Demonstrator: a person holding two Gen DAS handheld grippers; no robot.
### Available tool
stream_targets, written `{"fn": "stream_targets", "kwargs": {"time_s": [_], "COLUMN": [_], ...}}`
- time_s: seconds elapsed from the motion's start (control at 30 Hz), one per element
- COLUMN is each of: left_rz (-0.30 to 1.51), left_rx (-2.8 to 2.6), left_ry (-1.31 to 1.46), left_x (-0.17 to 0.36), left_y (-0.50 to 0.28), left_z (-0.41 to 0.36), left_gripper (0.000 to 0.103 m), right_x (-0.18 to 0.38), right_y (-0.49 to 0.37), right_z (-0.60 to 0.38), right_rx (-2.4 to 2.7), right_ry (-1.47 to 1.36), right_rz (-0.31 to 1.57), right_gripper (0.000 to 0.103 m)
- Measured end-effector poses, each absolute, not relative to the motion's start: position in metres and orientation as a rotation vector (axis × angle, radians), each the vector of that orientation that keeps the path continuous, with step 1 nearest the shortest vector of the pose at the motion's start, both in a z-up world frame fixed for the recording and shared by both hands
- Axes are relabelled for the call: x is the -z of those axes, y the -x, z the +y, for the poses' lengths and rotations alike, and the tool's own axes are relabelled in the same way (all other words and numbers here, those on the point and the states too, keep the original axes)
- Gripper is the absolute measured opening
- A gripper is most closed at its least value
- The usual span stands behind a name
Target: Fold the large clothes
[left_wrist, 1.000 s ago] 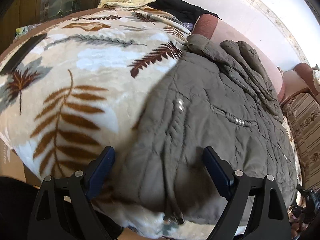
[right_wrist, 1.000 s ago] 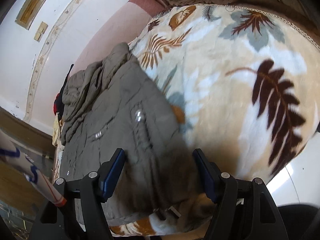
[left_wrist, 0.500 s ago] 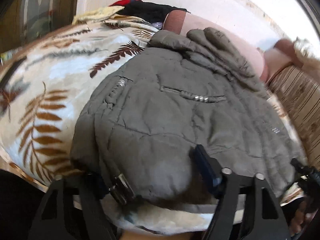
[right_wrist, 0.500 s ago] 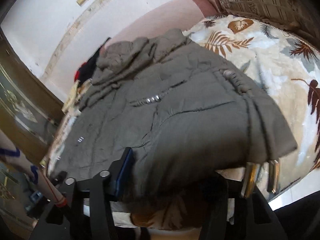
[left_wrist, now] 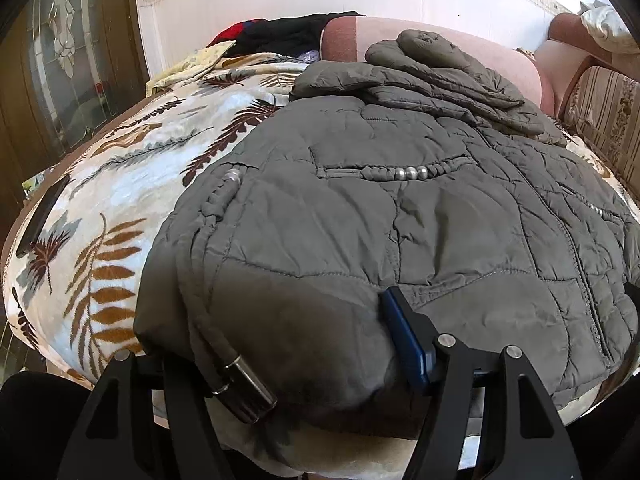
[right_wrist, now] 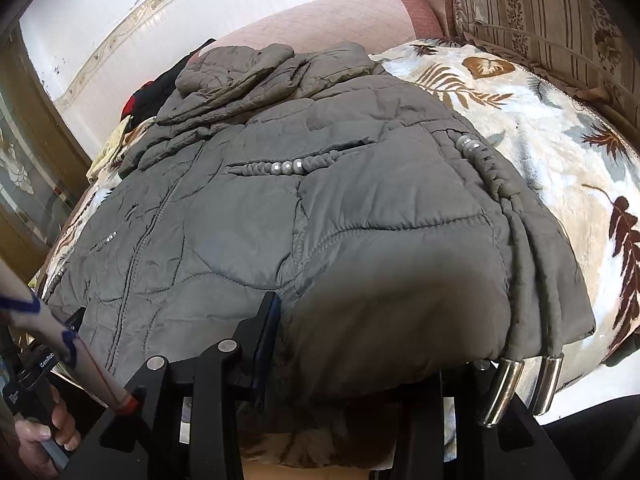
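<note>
Both tongs grip the near hem of a grey quilted jacket (left_wrist: 400, 208) lying flat on a leaf-print blanket (left_wrist: 112, 200) on a bed. Left tongs (left_wrist: 288, 344) are clamped on the bunched hem w/ one finger hidden under fabric; right tongs (right_wrist: 360, 344) are closing on the hem, far finger also buried. Metal cord ends (right_wrist: 520, 384) dangle at the hem; jacket's hood end is crumpled & hard to read.

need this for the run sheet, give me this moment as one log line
task: fold large clothes | item: grey quilted jacket flat on leaf-print blanket | left gripper: shut on jacket hem | right gripper: closing on jacket hem | fold: not begun
</note>
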State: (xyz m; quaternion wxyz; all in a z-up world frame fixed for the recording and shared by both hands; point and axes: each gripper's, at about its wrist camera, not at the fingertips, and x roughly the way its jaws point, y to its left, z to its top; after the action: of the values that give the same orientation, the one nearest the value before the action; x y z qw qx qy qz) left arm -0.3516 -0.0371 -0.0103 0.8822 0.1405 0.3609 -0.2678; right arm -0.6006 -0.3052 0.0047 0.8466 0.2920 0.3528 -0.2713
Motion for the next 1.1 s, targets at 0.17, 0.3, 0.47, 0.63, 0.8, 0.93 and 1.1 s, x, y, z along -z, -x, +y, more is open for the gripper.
{"fn": "stream_targets", "kwargs": {"time_s": [0.17,0.3,0.47,0.63,0.8,0.93,1.1], "left_rz": [0.742,0.744,0.722,0.721,0.711,0.716,0.714], "left_rx": [0.554,0.548,0.535,0.532,0.520,0.513,0.514], "left_ry": [-0.306,-0.309,-0.342,-0.345,-0.356,-0.348,-0.348], "left_x": [0.0108,0.0117,0.0123,0.0126,0.0134,0.0135,0.0123], "left_y": [0.3527,0.3524,0.3544,0.3550,0.3551,0.3538,0.3544], "left_z": [-0.0378,-0.0382,-0.0401,-0.0412,-0.0413,-0.0400,-0.0399], "left_gripper": [0.067,0.070,0.071,0.071,0.076,0.078,0.078], "right_x": [-0.0057,-0.0058,-0.0055,-0.0050,-0.0054,-0.0053,-0.0055], "right_y": [0.6010,0.6007,0.6012,0.6022,0.6018,0.6021,0.6009], "right_z": [-0.3025,-0.3024,-0.3026,-0.3035,-0.3038,-0.3039,-0.3035], "right_rx": [0.574,0.576,0.580,0.578,0.579,0.578,0.576], "right_ry": [-0.608,-0.607,-0.606,-0.610,-0.610,-0.612,-0.611], "right_rz": [0.747,0.748,0.746,0.747,0.749,0.750,0.758], "right_gripper": [0.045,0.045,0.046,0.046,0.046,0.047,0.049]}}
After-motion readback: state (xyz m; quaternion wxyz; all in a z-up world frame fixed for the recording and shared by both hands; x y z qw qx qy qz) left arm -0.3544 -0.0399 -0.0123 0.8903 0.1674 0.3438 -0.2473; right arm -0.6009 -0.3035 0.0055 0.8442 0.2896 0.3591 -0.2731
